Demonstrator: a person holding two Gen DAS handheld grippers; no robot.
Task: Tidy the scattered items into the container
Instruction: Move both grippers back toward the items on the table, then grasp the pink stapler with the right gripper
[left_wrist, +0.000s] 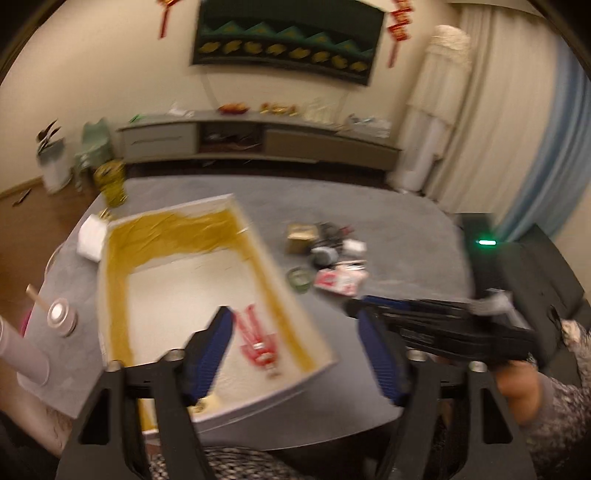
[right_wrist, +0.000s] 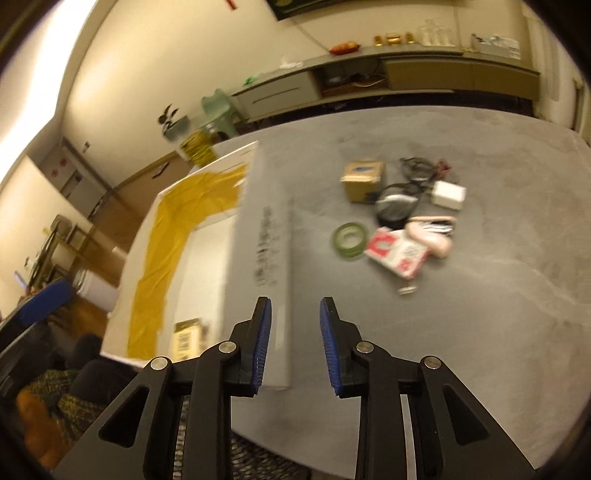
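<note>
Left wrist view: my left gripper (left_wrist: 295, 354) hung spread and empty above the shallow white cardboard box with yellow lining (left_wrist: 122, 280), where a red clip-like item (left_wrist: 258, 339) already lay. My right gripper (right_wrist: 295, 343) was also parted, nothing between its blue pads, poised over the grey table (right_wrist: 480, 332) just beside the box wall. Scattered pile sat well apart: green tape roll (right_wrist: 351, 240), red-and-white packet (right_wrist: 397, 254), small brown carton (right_wrist: 364, 181), white adapter block (right_wrist: 448, 194). Between picks, I judged; next needed a reach forward to the tape roll or packet.
</note>
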